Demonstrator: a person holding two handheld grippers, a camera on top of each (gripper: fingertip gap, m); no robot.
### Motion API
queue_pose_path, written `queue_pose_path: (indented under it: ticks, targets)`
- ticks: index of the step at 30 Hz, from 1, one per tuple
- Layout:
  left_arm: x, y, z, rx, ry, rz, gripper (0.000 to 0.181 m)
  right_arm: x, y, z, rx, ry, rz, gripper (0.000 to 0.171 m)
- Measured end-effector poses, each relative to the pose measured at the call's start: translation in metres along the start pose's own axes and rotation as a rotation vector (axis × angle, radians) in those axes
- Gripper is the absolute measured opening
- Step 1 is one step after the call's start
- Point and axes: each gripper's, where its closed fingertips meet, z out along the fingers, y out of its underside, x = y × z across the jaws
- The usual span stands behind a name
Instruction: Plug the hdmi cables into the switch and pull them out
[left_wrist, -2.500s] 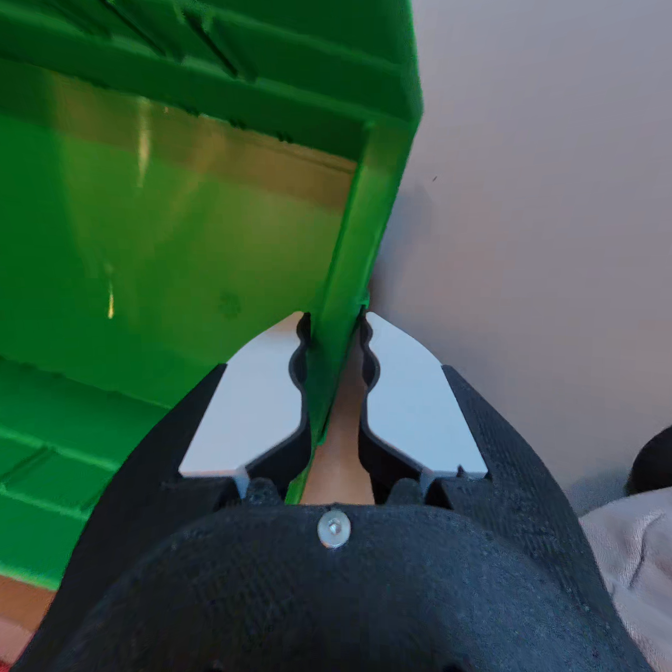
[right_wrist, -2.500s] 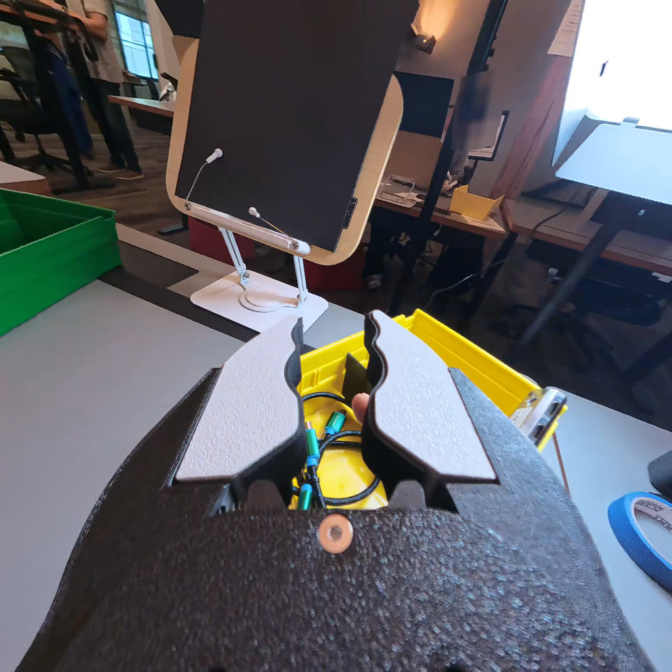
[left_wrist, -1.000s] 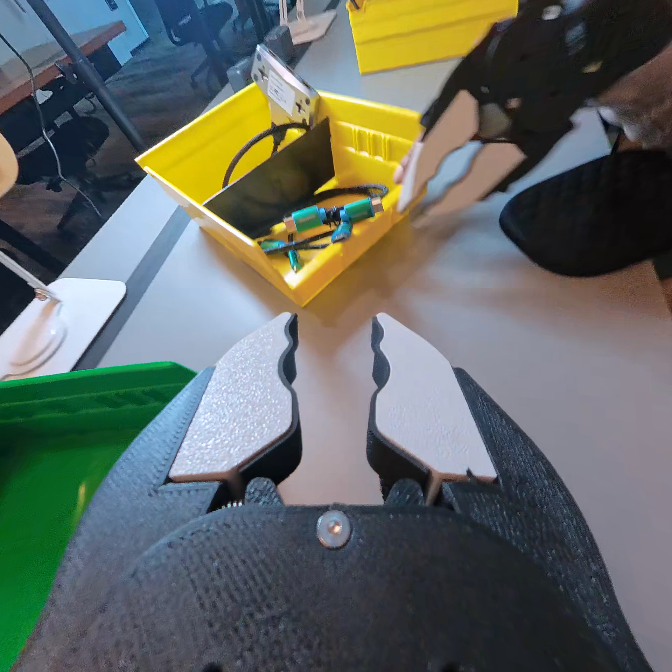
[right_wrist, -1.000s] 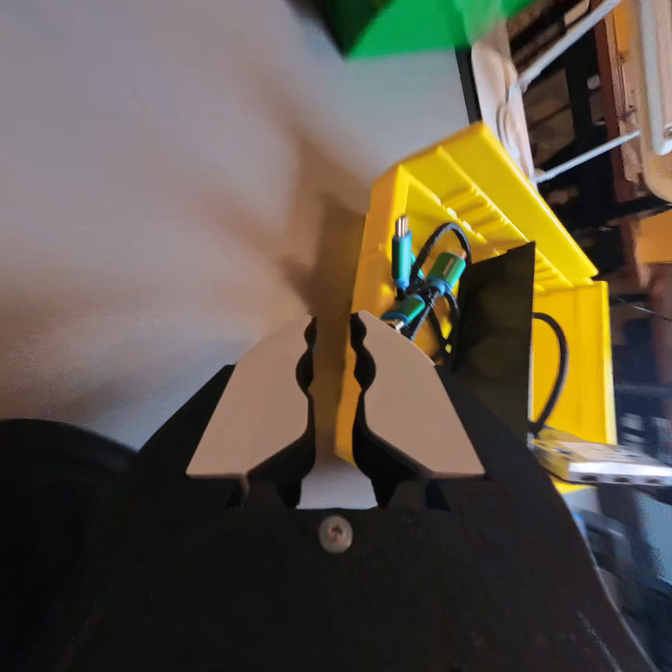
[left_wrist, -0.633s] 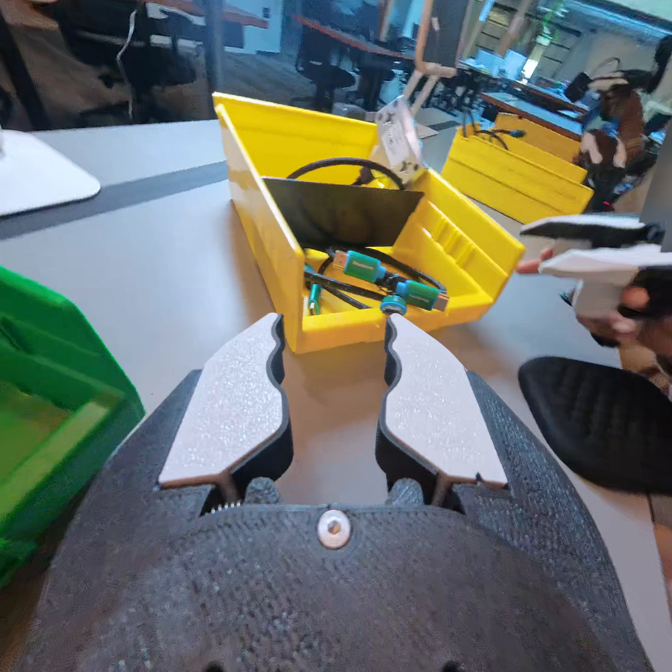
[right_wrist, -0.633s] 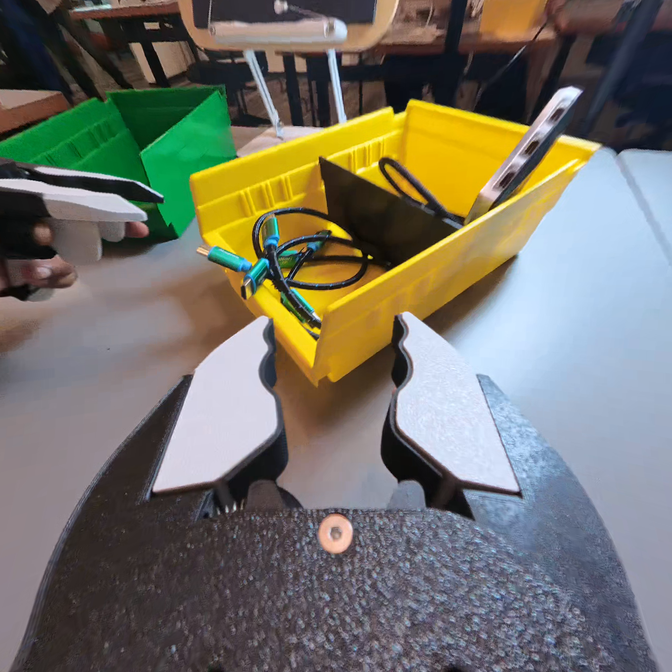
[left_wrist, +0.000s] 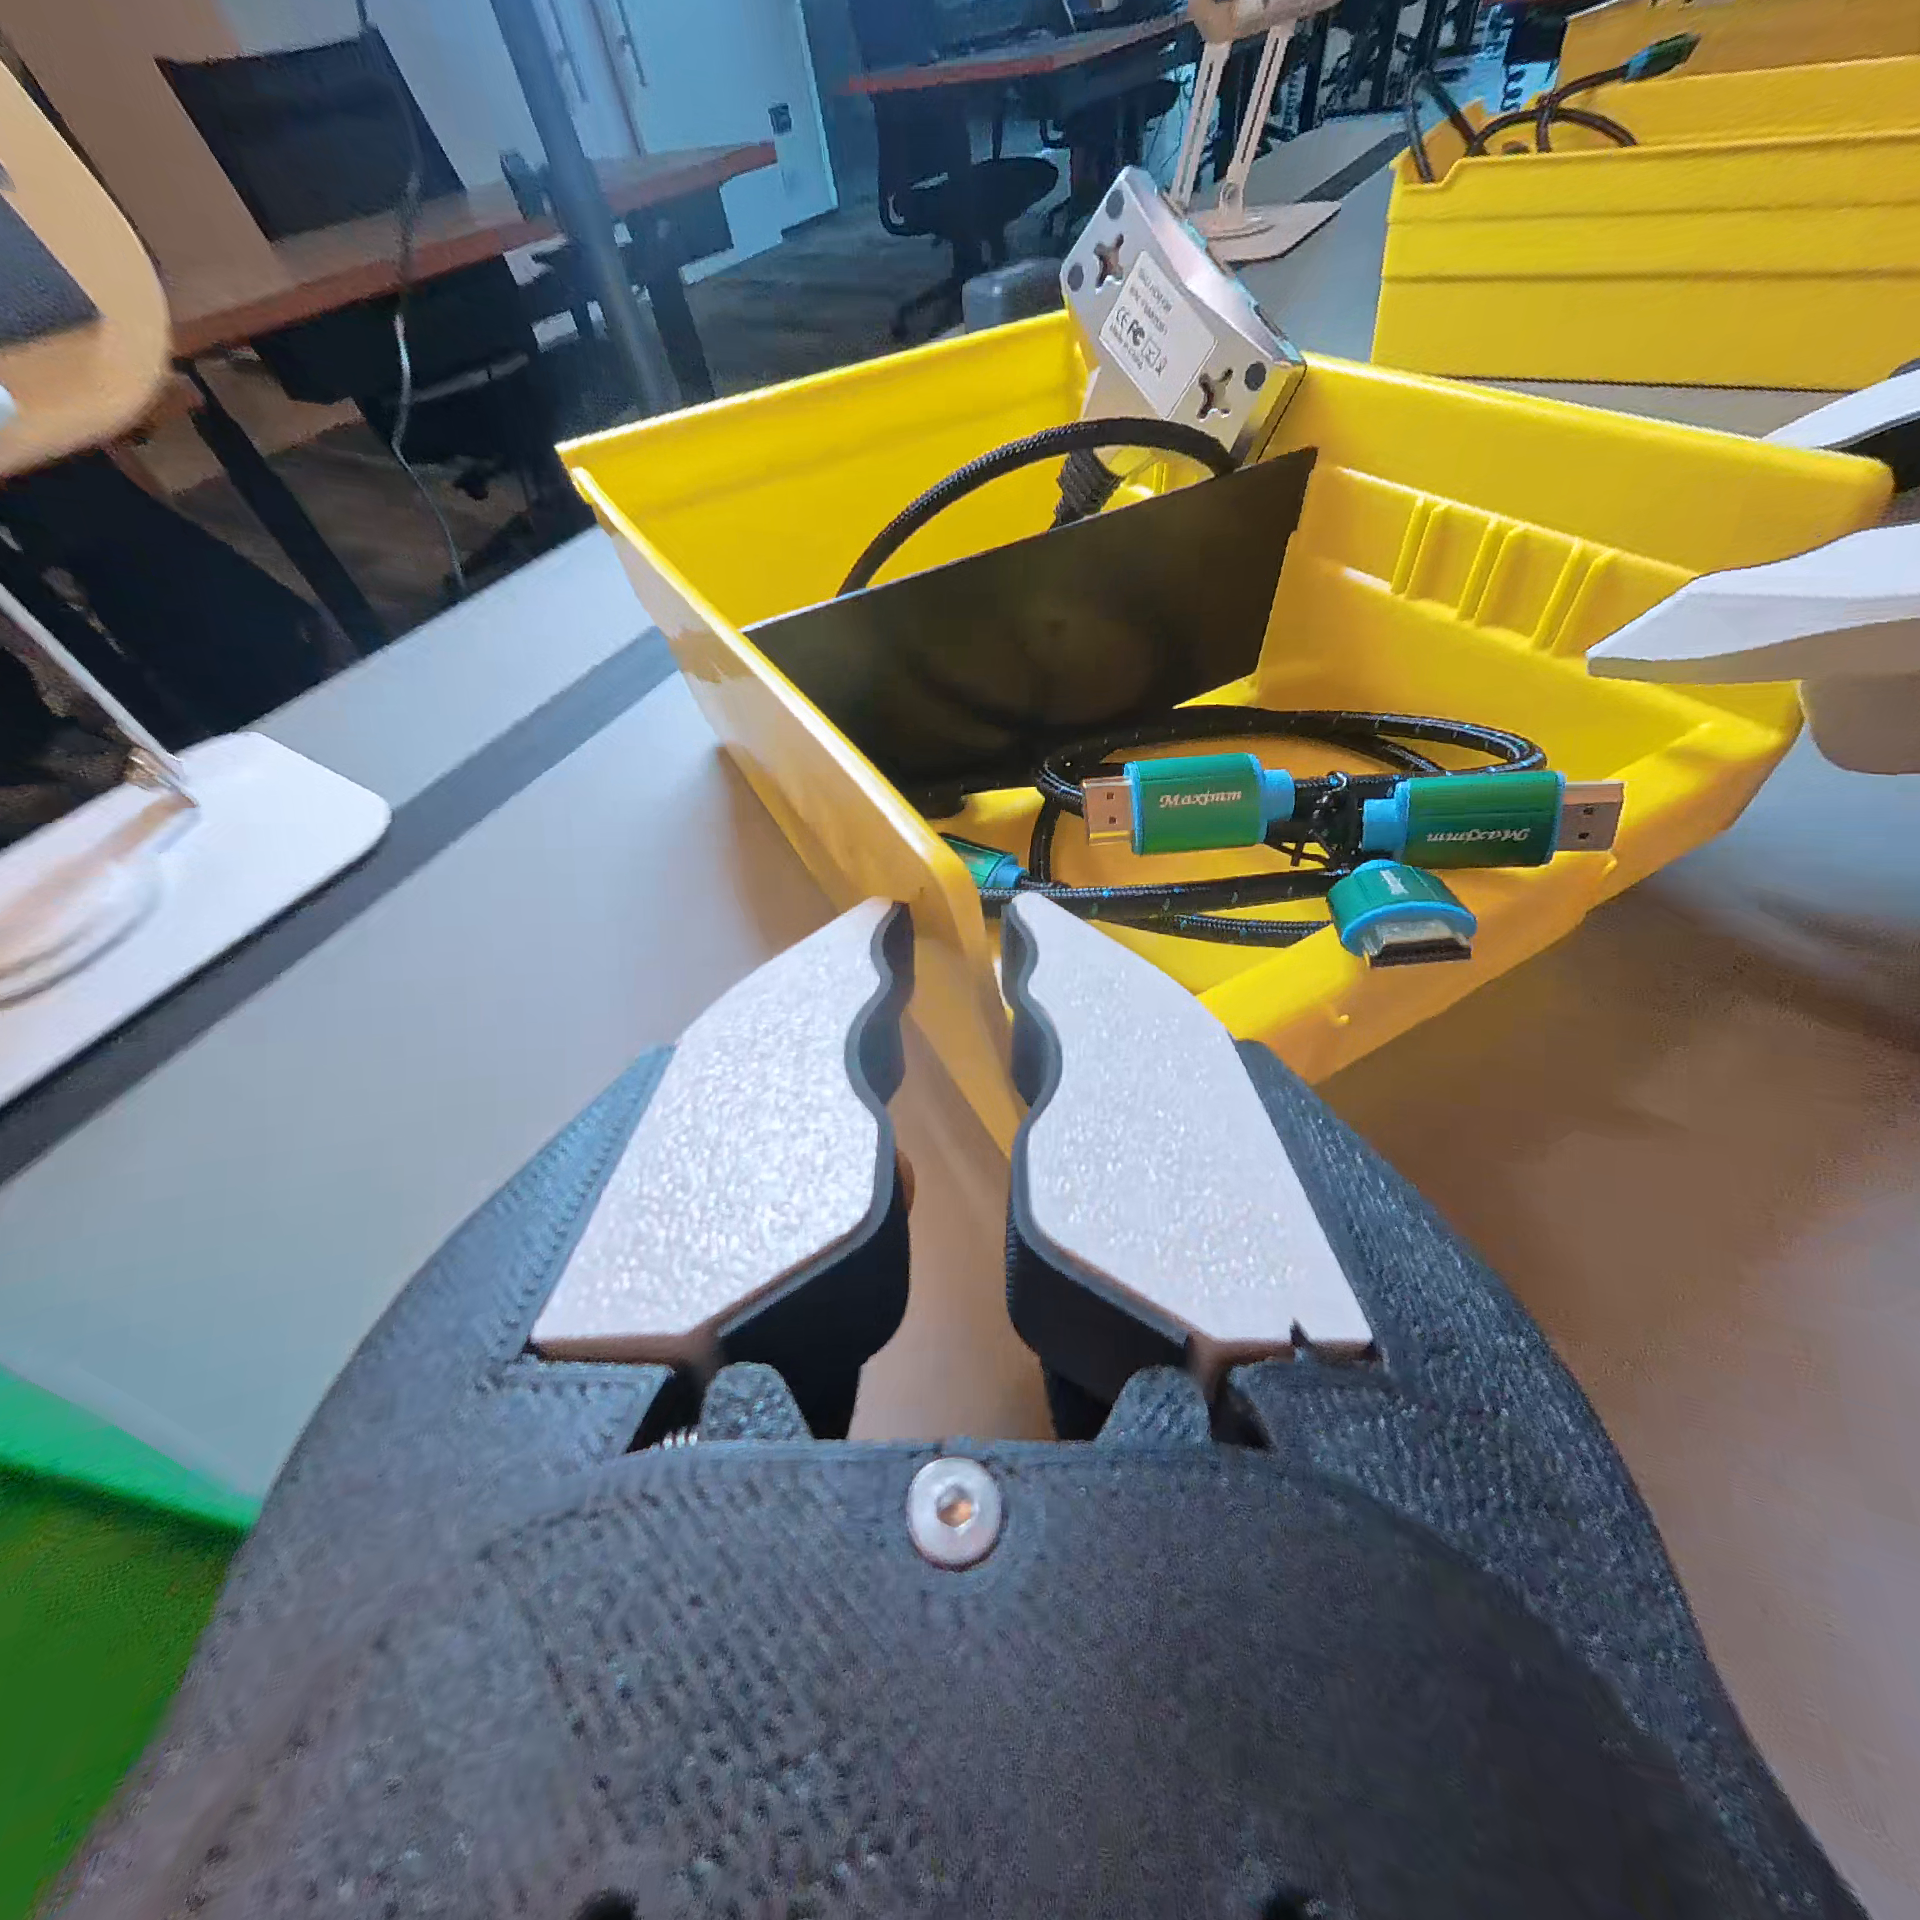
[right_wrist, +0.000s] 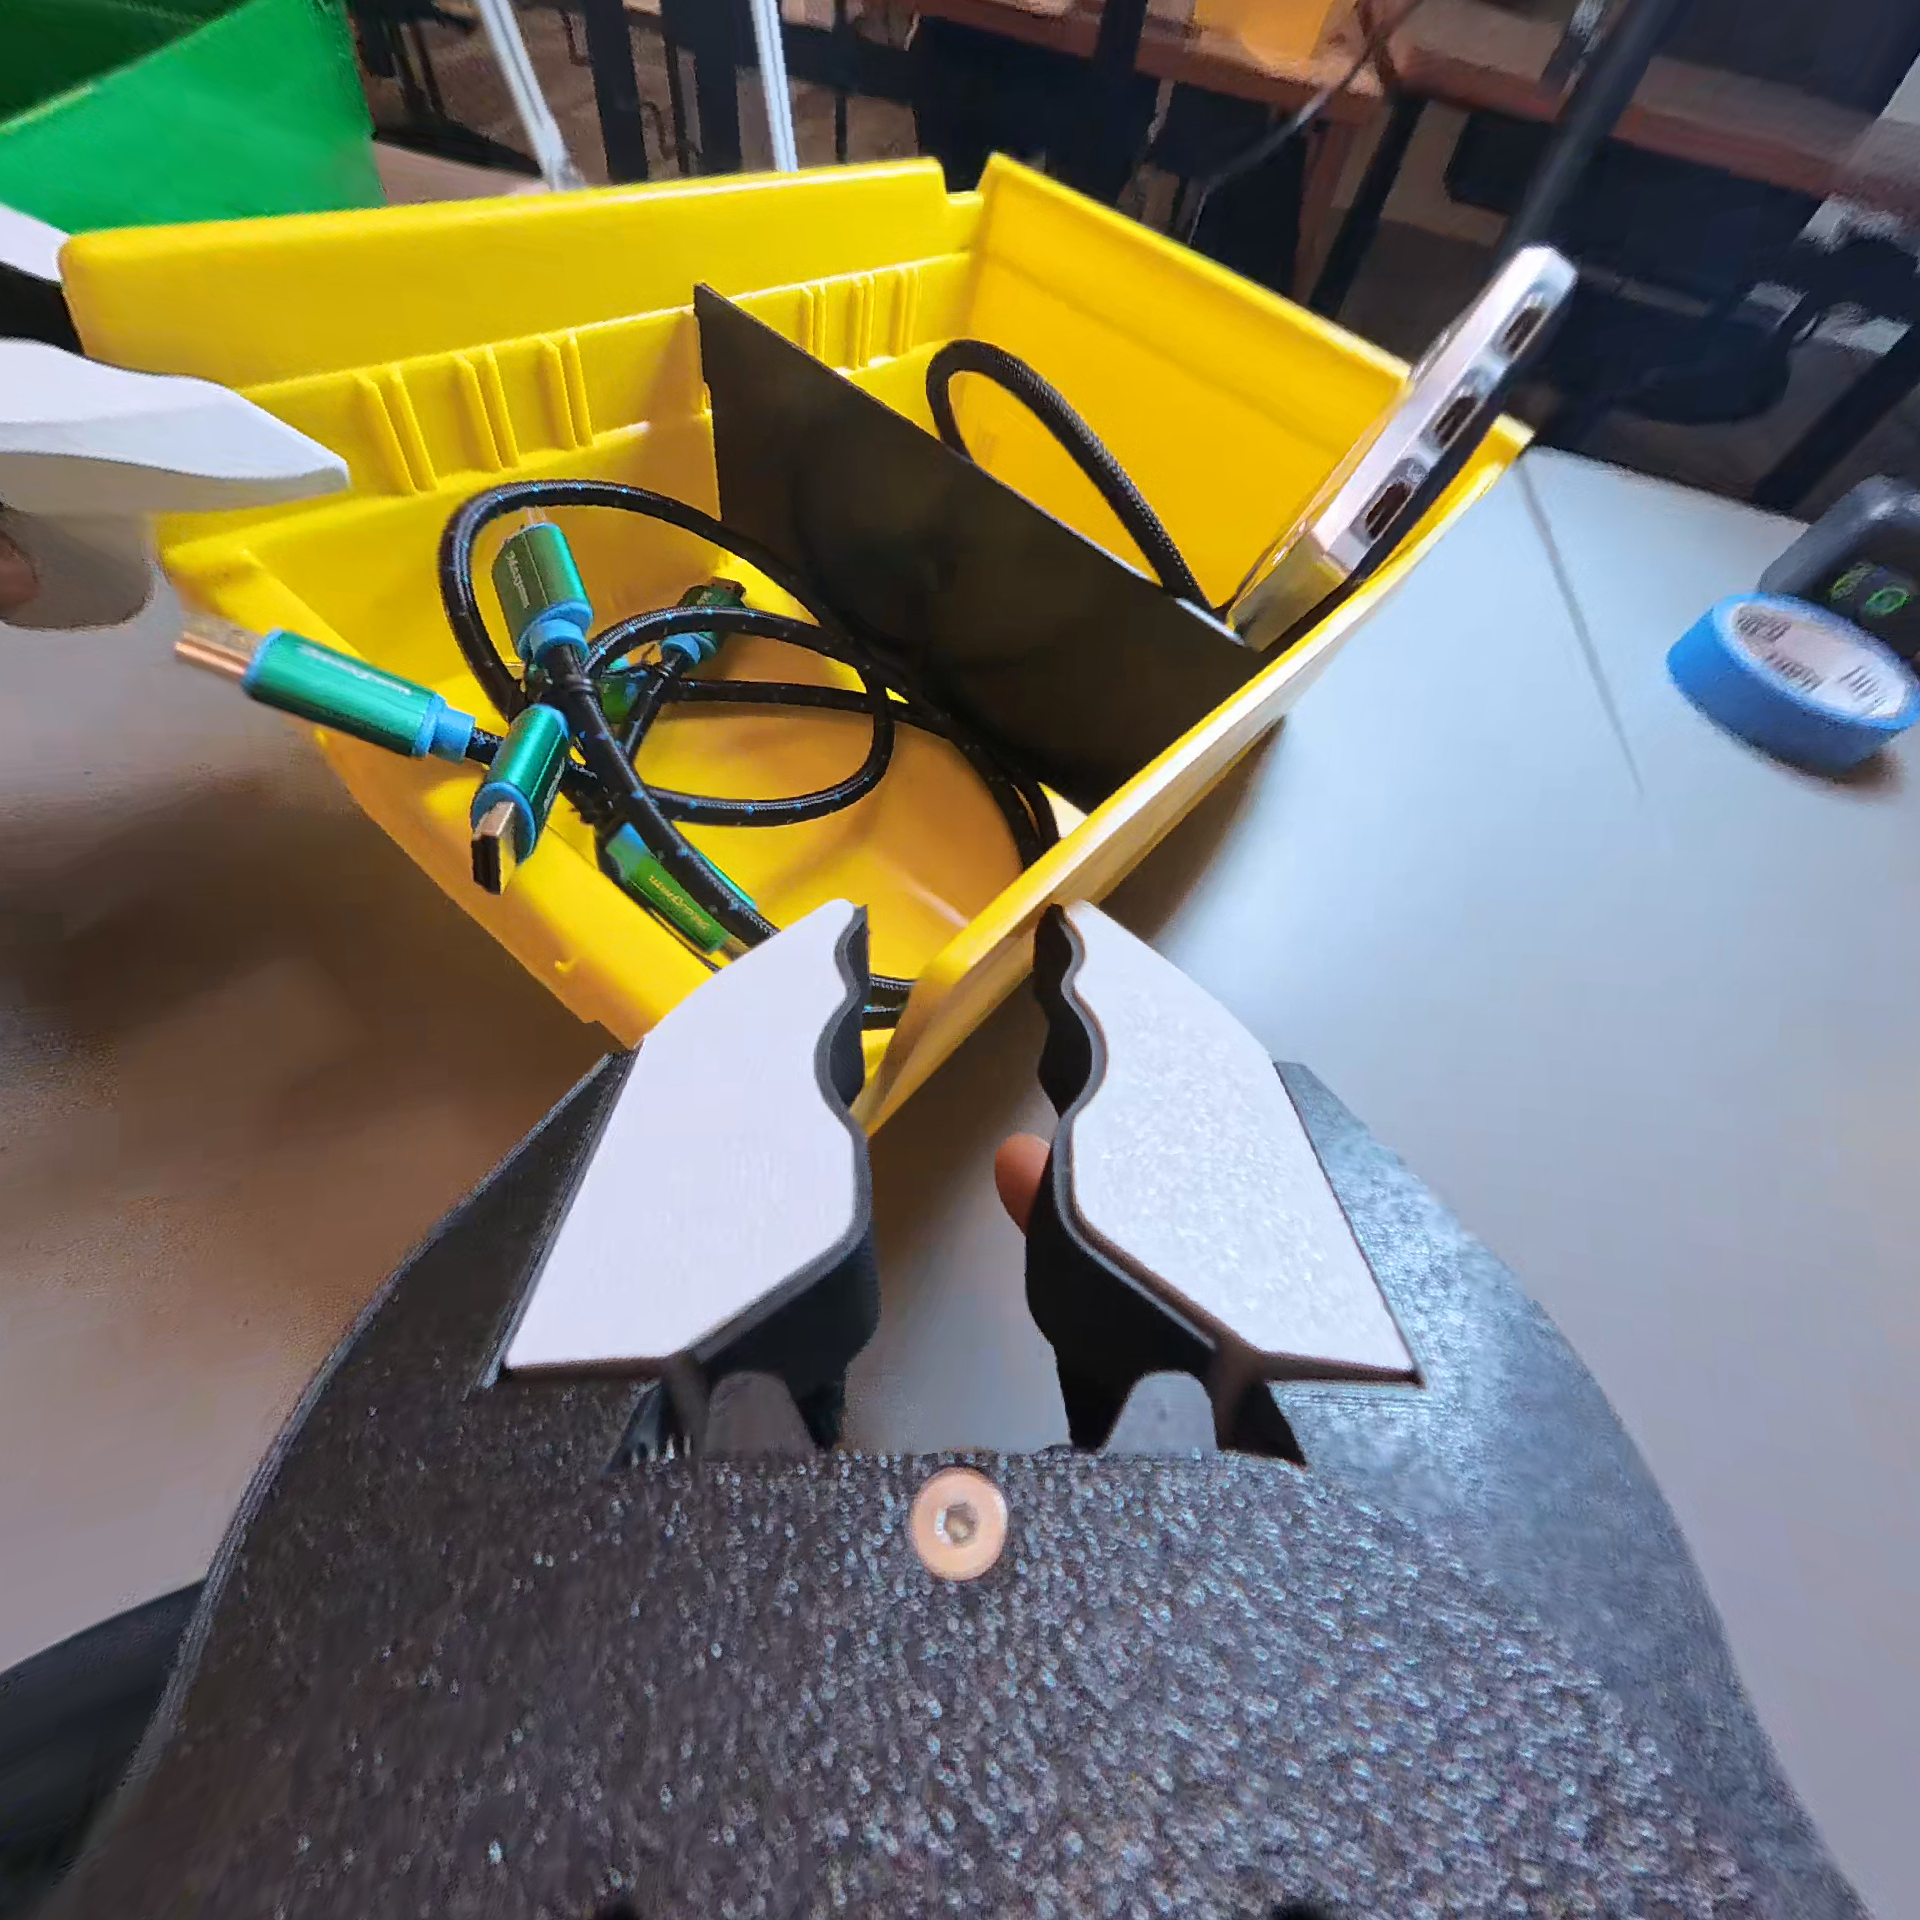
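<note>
The hdmi cables (right_wrist: 665, 717) lie coiled in the front compartment of the yellow bin (right_wrist: 499, 260); the switch (right_wrist: 1423, 447) leans in the rear one, behind a black divider (right_wrist: 935, 551). The left gripper (left_wrist: 956, 925) pinches the bin's side wall — the right gripper (right_wrist: 951, 930) straddles the opposite wall, jaws parted.

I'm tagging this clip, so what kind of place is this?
Probably an open office or lab: rows of desks and office chairs behind, with a yellow bin of cables on a grey worktable.

Glossy plastic yellow bin (left_wrist: 831, 748); braided hdmi cables (right_wrist: 748, 790); brushed-metal switch (left_wrist: 1174, 312).
</note>
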Motion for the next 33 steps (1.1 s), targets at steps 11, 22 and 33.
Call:
queue_pose_path:
  ticks: [11, 22, 33]
  targets:
    - [-0.016, -0.075, -0.16, 0.184, -0.159, 0.183, 0.018, -0.078, -0.118, -0.057, 0.331, -0.069, -0.211, 0.016]
    - [-0.084, -0.056, -0.406, 0.24, -0.647, 0.186, 0.018, -0.302, -0.236, -0.053, 0.581, -0.52, -0.362, 0.017]
    - [-0.152, 0.073, -0.503, 0.01, -0.852, -0.003, 0.016, -0.466, -0.193, 0.031, 0.43, -0.821, -0.235, 0.018]
